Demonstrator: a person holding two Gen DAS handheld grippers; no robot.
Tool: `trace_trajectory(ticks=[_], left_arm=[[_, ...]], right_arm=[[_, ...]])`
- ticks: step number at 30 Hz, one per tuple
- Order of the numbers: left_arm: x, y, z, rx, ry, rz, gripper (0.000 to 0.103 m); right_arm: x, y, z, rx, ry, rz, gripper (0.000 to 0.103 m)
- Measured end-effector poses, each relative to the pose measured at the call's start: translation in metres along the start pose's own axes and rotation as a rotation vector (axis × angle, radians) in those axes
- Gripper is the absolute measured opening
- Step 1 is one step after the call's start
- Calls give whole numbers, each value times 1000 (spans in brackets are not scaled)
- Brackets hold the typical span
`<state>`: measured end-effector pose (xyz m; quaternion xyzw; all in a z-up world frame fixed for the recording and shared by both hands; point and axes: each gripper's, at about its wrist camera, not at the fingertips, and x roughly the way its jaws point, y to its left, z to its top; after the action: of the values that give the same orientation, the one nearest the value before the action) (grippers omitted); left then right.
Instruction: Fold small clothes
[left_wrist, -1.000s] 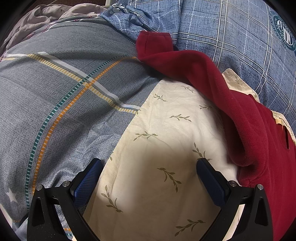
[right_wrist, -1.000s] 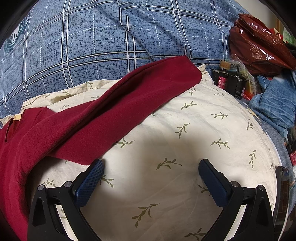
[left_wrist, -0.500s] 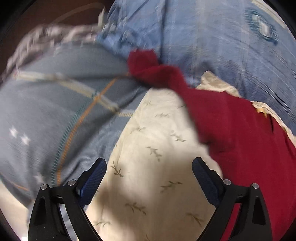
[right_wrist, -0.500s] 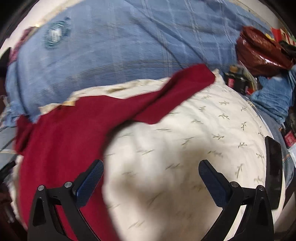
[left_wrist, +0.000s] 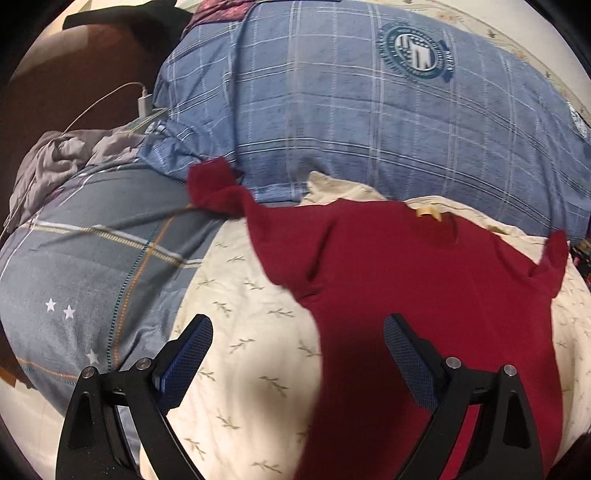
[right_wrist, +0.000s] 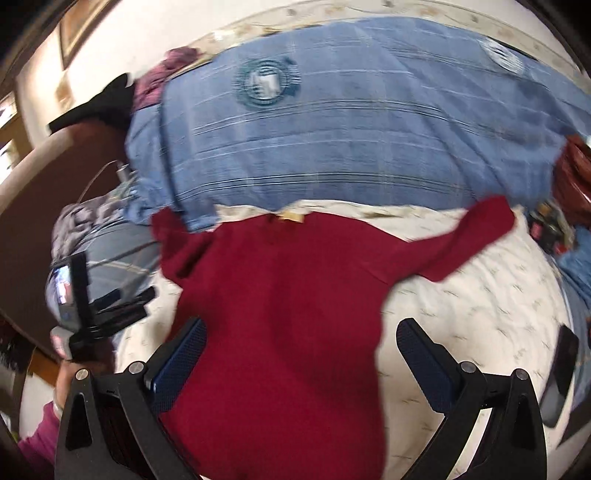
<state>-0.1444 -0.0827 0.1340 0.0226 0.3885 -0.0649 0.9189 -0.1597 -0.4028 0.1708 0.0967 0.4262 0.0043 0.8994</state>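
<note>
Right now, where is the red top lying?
The red top lies spread on the cream leaf-print sheet, its collar toward the blue plaid pillow; both views show it centre to right, sleeves out to either side.

I see a dark red long-sleeved top (left_wrist: 388, 280) lying spread flat on the bed, collar with its yellow tag (left_wrist: 428, 213) at the far end, both sleeves stretched out sideways.

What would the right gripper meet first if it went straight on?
Probably the dark red long-sleeved top spread on the cream leaf-print sheet; it fills the gap between the open fingers, though depth is unclear.
</note>
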Motion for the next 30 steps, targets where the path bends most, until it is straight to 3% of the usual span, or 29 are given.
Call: trace_trajectory(ticks=[7,9,15,30], left_arm=[[-5,-12,2,23,13,-4,94],[-4,-13,2,21,15,-5,94],[10,-14,5,15,36,8,94],[67,-14,7,3,94,31,94]], right_arm=[[23,26,4,-37,-45,-23,103],[39,35,4,-54,-53,-70,103],[80,41,1,-58,-24,-138,103],[145,41,-5,-79,33,-173,103]])
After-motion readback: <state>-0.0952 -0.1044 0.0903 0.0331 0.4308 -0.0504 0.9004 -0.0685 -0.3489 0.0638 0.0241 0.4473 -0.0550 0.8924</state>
